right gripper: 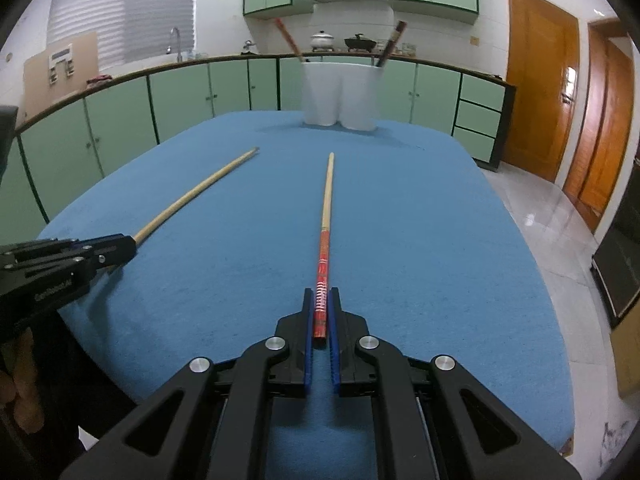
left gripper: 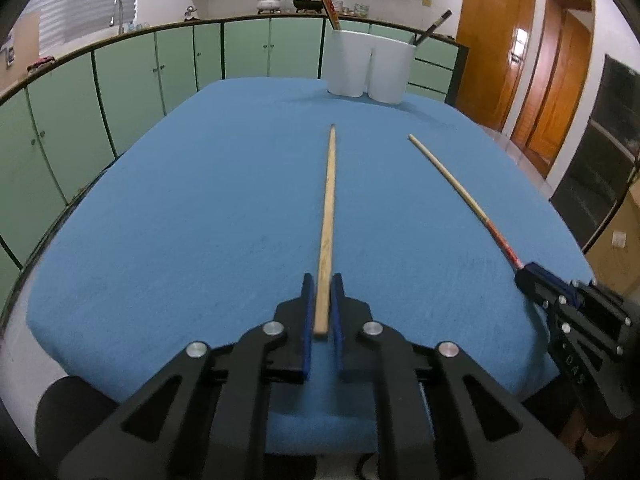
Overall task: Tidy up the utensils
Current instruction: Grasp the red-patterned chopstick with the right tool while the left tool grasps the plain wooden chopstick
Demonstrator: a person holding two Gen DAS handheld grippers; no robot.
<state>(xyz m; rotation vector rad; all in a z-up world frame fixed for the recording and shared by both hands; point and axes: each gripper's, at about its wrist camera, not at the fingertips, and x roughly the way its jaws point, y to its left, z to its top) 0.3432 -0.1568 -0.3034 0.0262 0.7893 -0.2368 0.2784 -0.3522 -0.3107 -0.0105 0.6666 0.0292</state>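
Observation:
A plain wooden chopstick (left gripper: 329, 208) runs along the blue-covered table (left gripper: 180, 208), its tip toward the white two-cup holder (left gripper: 370, 68). My left gripper (left gripper: 322, 280) is shut on its near end, blue pads against both sides. At the right, my right gripper (left gripper: 528, 276) is shut on a chopstick with a red patterned handle (left gripper: 452, 184). In the right wrist view that red-handled chopstick (right gripper: 326, 216) sits between the right gripper's (right gripper: 322, 294) pads, and the left gripper (right gripper: 128, 246) holds the plain chopstick (right gripper: 192, 196) at the left. The holder (right gripper: 340, 92) has red chopsticks (right gripper: 286, 38) in its left cup and dark ones (right gripper: 394, 40) in its right.
Green cabinets (left gripper: 120, 80) and a counter with pots (left gripper: 270, 2) run behind the table. Wooden doors (right gripper: 540, 92) and a dark appliance (left gripper: 600, 152) stand to the right. A person's hand (right gripper: 20, 380) holds the left gripper's grip. The table edge curves close below both grippers.

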